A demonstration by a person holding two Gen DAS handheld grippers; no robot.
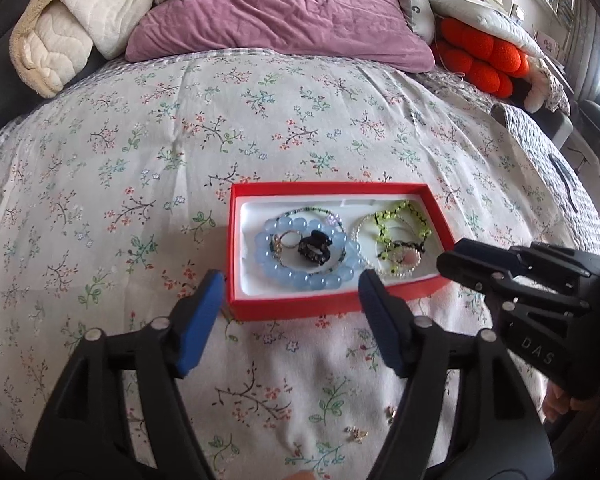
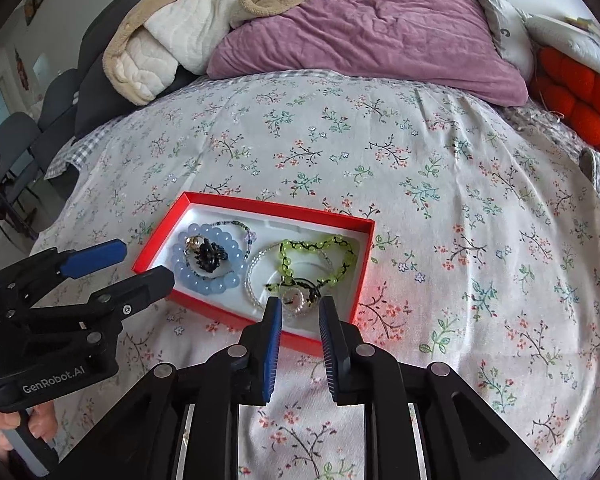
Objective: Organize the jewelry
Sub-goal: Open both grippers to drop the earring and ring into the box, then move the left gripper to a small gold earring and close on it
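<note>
Both tongs are held spread and empty: left tongs (image 1: 292, 292) at the near wall of the red box (image 1: 236, 248), right tongs (image 2: 300, 312) over its near right corner. Inside the box, on the bed (image 1: 140, 140), are seen one blue bead bracelet (image 1: 320, 280), one green beaded bracelet (image 2: 320, 248), one black clip (image 1: 314, 250) and one ring (image 1: 286, 239). Most appears stowed; two small pieces (image 1: 358, 432) remain on the bedspread.
</note>
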